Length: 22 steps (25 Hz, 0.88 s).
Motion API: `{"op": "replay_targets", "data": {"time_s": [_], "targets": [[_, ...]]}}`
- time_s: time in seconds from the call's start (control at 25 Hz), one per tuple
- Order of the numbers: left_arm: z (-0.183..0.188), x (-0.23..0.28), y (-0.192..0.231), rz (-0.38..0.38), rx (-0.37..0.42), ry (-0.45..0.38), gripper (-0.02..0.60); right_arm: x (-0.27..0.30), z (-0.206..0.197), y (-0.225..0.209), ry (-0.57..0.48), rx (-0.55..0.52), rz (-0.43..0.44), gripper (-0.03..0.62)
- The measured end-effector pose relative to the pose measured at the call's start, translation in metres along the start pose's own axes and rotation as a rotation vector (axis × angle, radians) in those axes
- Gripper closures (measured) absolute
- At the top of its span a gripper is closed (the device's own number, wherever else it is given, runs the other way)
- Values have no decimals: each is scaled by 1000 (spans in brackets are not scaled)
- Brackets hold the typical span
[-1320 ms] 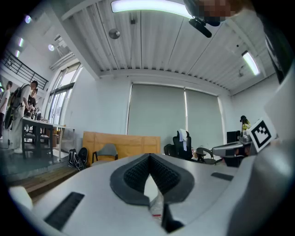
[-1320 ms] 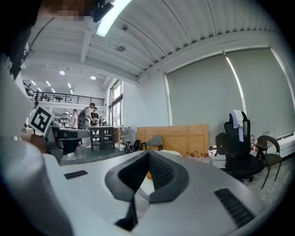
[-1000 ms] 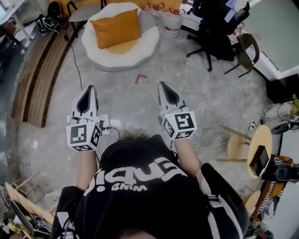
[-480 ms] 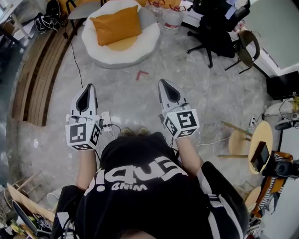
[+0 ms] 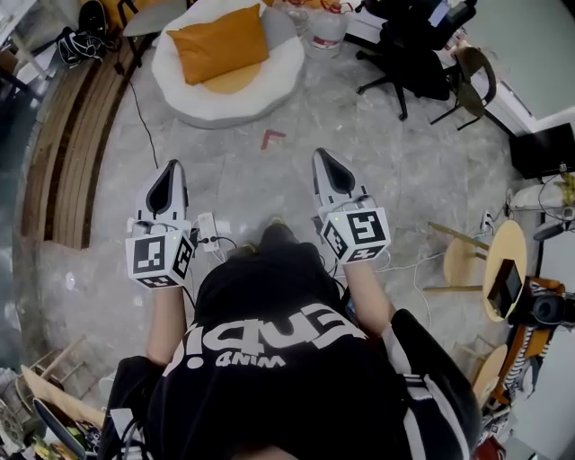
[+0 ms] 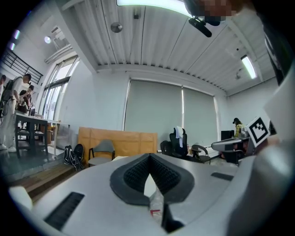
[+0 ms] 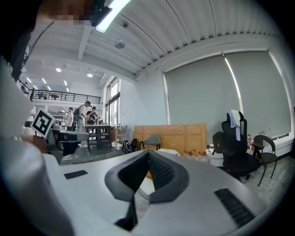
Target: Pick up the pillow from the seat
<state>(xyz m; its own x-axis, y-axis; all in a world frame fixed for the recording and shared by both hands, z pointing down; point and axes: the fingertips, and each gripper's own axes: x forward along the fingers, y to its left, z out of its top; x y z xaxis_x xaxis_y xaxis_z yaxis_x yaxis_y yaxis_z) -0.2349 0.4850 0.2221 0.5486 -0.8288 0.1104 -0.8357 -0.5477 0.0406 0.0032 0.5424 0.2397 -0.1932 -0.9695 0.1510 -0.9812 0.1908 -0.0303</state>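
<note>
An orange pillow (image 5: pixel 222 43) lies on a round white seat (image 5: pixel 280 74) at the top of the head view, far ahead across the floor. My left gripper (image 5: pixel 168 174) and right gripper (image 5: pixel 325 162) are held side by side at waist height, well short of the seat. Both are shut with nothing between the jaws. In the left gripper view the left gripper (image 6: pixel 148 162) hides most of the seat. A sliver of the orange pillow (image 7: pixel 145 174) peeks past the right gripper (image 7: pixel 147 157) in its own view.
Black office chairs (image 5: pixel 409 49) stand to the right of the seat, and a grey chair (image 5: pixel 154 13) behind it. A wooden step (image 5: pixel 76 135) runs along the left. A black cable (image 5: pixel 144 126) trails over the marble floor. Small round wooden tables (image 5: pixel 499 269) stand at the right.
The view has shifted slightly forward; the seat and pillow sit a little higher in frame. My right gripper has drifted a little to the right. Both stay shut.
</note>
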Motion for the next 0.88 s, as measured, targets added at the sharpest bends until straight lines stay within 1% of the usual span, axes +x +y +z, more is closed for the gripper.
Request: {"op": "replay_targets", "data": {"time_s": [0.24, 0.44, 0.68, 0.88], "targets": [[1, 29, 6, -32, -1, -2, 572, 26, 2, -12, -7, -23, -10, 572], [0, 58, 16, -28, -4, 13, 572, 53, 1, -25, 4, -12, -10, 572], [1, 113, 21, -22, -13, 26, 572, 96, 4, -61, 13, -3, -4, 572], [11, 170, 24, -7, -7, 28, 572, 142, 11, -96, 21, -2, 25, 572]]}}
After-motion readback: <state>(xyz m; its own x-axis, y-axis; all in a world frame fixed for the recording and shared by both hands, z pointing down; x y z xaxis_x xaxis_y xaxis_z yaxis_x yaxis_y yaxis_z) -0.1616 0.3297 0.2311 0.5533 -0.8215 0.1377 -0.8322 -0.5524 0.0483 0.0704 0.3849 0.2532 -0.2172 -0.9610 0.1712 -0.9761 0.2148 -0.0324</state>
